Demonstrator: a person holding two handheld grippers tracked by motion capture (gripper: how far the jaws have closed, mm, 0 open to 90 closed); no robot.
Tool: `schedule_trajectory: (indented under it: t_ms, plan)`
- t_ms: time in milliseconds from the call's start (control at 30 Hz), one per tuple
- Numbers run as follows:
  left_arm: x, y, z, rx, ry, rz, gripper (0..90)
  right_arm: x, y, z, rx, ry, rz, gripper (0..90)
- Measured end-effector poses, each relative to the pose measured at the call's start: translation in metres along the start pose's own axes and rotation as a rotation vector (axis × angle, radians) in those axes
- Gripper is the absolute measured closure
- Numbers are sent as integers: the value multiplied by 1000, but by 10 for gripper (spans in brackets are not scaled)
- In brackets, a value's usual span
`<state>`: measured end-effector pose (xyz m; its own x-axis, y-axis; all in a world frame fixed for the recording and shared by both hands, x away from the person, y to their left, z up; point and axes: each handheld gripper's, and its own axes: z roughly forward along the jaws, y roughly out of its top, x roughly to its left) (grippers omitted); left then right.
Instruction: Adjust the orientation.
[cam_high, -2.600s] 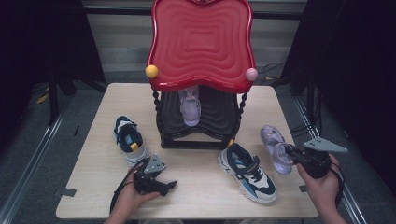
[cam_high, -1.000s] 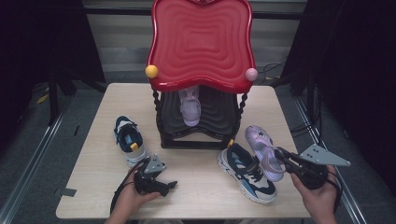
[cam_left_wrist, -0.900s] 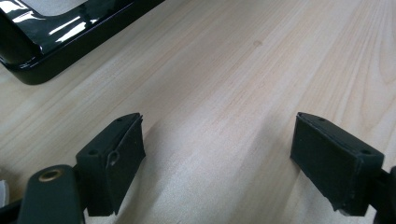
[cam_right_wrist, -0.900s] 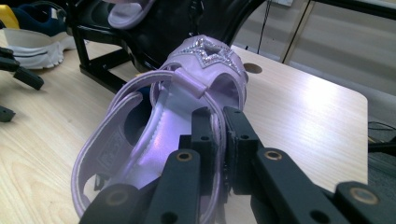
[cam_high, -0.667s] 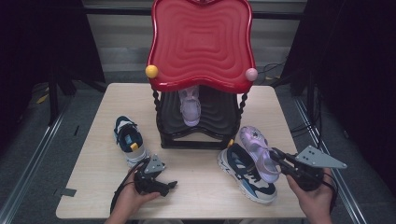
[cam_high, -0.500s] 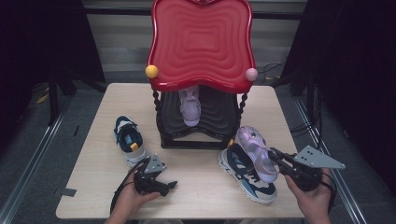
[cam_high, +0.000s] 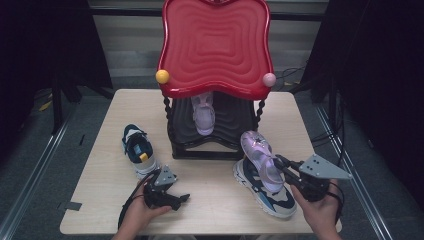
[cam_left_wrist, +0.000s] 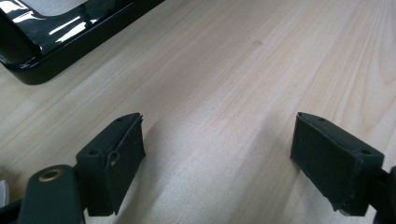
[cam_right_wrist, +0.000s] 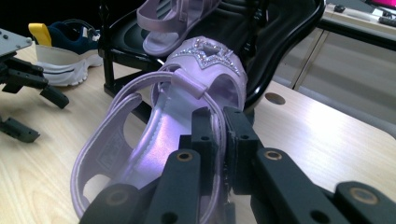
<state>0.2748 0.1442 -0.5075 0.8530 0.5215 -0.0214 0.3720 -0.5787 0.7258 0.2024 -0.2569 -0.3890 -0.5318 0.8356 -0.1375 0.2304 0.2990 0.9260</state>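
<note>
Lilac sandal (cam_high: 260, 160), pinched at its heel strap by the right gripper (cam_high: 281, 164), hangs over the sneaker (cam_high: 265, 192) before the rack (cam_high: 215, 135), toe toward it. Left gripper (cam_high: 181, 200) gapes empty.

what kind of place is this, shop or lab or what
Probably a lab-style recording setup, not a shop: a bare wooden table ringed by dark curtains, a red-topped shoe rack, and hand-held grippers, the right gripper clamping a purple sandal.
</note>
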Motion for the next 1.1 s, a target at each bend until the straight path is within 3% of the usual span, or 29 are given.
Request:
schedule_trajectory:
  t_ms: [333,1100]
  plan:
    - [0,0,0,-1,-1,1,168,9,6,20,-21,-22,1,835]
    - [0,0,0,-1,-6,3,168,16,19,51,-44,-69,54,835]
